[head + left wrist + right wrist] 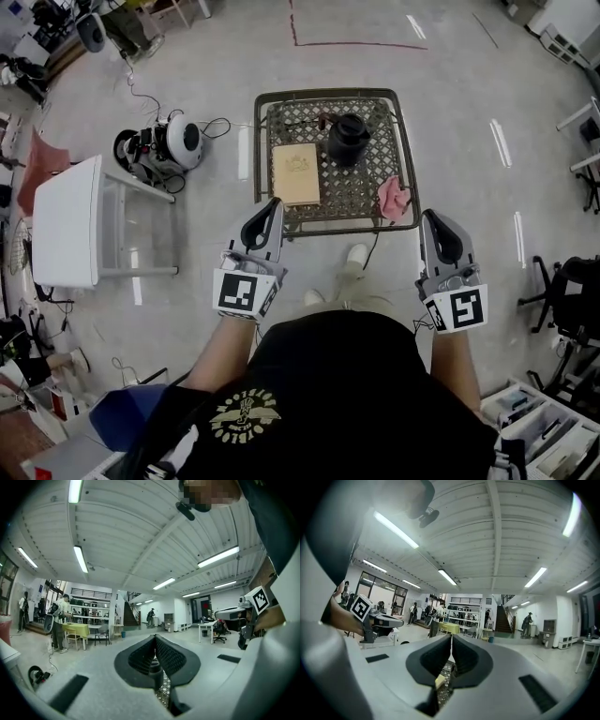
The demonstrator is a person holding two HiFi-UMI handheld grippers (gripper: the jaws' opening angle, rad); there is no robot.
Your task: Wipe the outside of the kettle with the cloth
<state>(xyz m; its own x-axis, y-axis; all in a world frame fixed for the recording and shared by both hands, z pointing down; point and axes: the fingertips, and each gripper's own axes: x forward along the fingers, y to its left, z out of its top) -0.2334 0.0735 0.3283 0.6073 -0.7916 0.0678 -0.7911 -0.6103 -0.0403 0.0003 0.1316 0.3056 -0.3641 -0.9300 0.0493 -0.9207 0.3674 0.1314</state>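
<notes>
A black kettle (347,138) stands at the far side of a wire-mesh table (405,159) in the head view. A crumpled pink cloth (393,196) lies near the table's front right corner. My left gripper (272,205) hovers at the table's front edge, left of centre, with its jaws together and nothing between them. My right gripper (433,218) hangs just off the front right corner, close to the cloth but apart from it, also shut and empty. In the left gripper view (154,637) and the right gripper view (451,637) the jaws meet at the tips and point level across the room.
A beige flat box (296,172) lies on the mesh beside the kettle. A white side table (66,220) and a round white machine (178,145) with cables stand to the left. A black chair (572,291) is at the right. The person's shoes (356,253) are by the table's front.
</notes>
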